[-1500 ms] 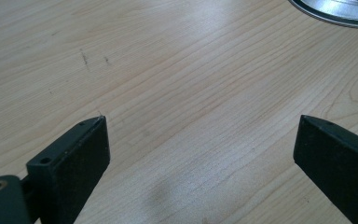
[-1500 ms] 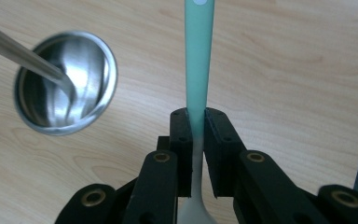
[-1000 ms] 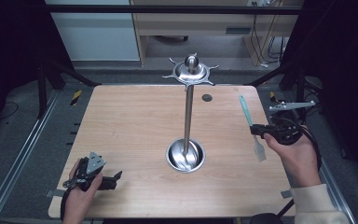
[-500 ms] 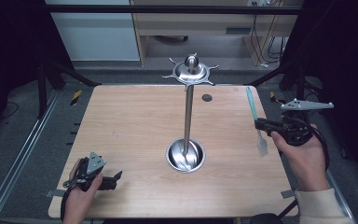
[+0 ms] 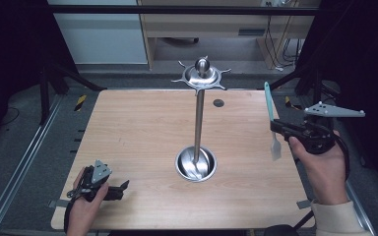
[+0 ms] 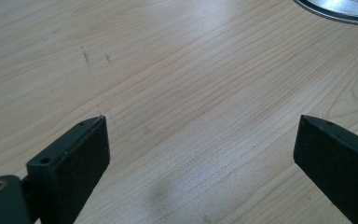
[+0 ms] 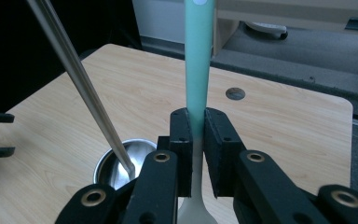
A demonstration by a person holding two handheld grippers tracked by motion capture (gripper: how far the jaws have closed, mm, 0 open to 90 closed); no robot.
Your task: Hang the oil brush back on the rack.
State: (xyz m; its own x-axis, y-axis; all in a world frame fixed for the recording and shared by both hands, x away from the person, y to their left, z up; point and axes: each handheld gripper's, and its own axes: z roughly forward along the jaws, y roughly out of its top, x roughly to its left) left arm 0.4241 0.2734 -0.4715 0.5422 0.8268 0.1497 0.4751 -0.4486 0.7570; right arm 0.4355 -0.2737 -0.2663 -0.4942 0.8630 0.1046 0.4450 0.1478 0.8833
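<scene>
A utensil with a teal handle (image 5: 268,101) and a pale flat head (image 5: 275,149) hangs upright over the table's right side, handle end up. My right gripper (image 5: 277,126) is shut on its shaft; in the right gripper view the teal handle (image 7: 197,60) rises between the black jaws of my right gripper (image 7: 196,133). A steel stand (image 5: 199,118) with a hooked top disc (image 5: 201,76) and a round bowl base (image 5: 195,164) rises from the table's middle. My left gripper (image 5: 120,189) rests at the front left, open; its view shows bare wood between the jaws of my left gripper (image 6: 200,140).
The wooden table (image 5: 138,128) has a small dark round hole (image 5: 218,103) near its back edge. Metal rails (image 5: 24,157) run along the left side on the floor. A pale cabinet and cables stand behind the table.
My right gripper has lifted the teal utensil off the table and turned it upright, moving slightly right. The left gripper has stayed put.
</scene>
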